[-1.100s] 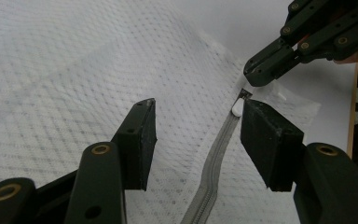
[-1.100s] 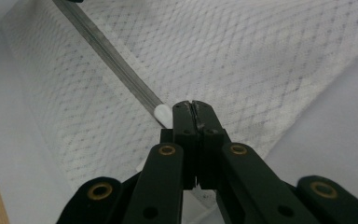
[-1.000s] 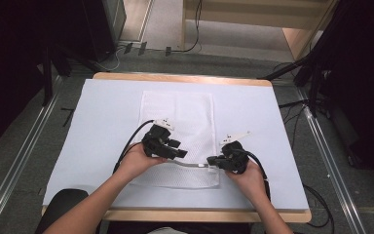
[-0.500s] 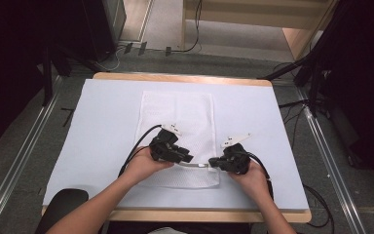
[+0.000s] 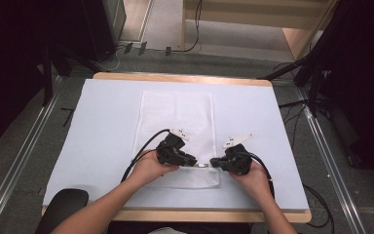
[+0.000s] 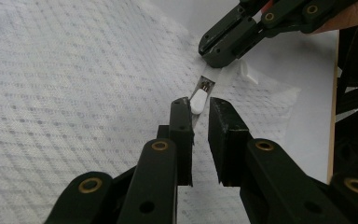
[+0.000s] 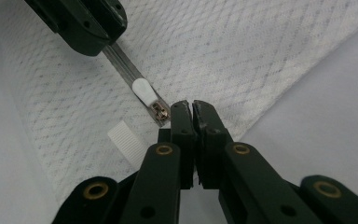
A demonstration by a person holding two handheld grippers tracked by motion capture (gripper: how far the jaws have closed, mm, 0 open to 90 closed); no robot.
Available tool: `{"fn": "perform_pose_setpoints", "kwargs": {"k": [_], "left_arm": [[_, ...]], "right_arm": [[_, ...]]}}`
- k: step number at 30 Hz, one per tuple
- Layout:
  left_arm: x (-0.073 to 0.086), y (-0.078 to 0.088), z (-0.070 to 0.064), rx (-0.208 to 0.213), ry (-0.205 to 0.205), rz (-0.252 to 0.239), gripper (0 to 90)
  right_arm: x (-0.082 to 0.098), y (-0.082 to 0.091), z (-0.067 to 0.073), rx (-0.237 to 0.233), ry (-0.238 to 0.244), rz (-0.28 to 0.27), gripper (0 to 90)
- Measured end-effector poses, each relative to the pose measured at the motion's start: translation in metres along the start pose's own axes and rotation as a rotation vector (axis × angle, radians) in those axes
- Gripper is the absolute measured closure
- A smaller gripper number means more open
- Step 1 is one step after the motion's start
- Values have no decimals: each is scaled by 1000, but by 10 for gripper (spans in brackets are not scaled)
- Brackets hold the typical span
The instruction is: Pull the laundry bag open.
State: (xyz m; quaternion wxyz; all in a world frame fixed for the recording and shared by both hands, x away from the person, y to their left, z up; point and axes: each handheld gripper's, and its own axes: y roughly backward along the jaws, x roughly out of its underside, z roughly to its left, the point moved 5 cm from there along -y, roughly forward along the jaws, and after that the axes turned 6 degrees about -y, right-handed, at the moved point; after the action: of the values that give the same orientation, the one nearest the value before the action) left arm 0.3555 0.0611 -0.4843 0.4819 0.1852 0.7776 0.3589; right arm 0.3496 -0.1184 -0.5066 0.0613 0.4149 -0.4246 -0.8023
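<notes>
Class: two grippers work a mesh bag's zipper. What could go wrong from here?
The left gripper has just been closing its jaws, with the white zipper pull at their tips and a gap left: it might slip out. The right gripper pinches only the zipper end, so the mesh bag may bunch.

Even overhead light falls on the desk (image 5: 102, 126), bright against dark, murky surroundings. Shadows stay soft and faint. The high view is slightly grainy; both gripper views blur their own near jaws, keeping the white mesh cloth (image 6: 74, 84) sharp.
</notes>
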Motion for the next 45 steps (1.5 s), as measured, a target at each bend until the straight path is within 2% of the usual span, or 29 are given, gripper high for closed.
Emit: {"fn": "perform_pose_setpoints", "kwargs": {"k": [3,4,7,11,16,21,24,29,31,33,34,39,45], "left_arm": [[0,-4,1,1,2,-2,801],[0,-5,1,-10,3,-11,799],[0,-9,0,-10,7,-31,797],[-1,-14,-2,-8,-3,-16,797],[-2,-24,-3,15,15,-12,798],[-2,-28,-6,25,1,-2,808],[-2,-31,-9,17,-3,-4,821],[-2,-32,-8,27,5,0,874],[-2,-32,-7,37,9,4,878],[-3,-32,-5,59,39,5,880],[-3,-32,-5,66,38,5,880],[-2,-29,-3,69,37,13,881],[-1,-23,0,86,65,26,882]], "right_arm": [[0,0,-1,-5,-3,-2,891],[0,0,-1,-4,-3,-2,891],[0,0,0,-3,-1,0,891],[0,0,-1,-5,-2,-1,891],[0,0,0,1,0,0,891],[0,0,0,1,5,2,891],[0,0,0,3,2,3,891],[0,0,0,-1,4,-1,891],[0,0,0,-1,7,-2,891],[1,0,0,-7,11,-10,896],[1,0,-1,-10,14,-13,897],[2,-1,-1,-10,18,-14,900],[0,-2,1,0,34,-6,900]]}}
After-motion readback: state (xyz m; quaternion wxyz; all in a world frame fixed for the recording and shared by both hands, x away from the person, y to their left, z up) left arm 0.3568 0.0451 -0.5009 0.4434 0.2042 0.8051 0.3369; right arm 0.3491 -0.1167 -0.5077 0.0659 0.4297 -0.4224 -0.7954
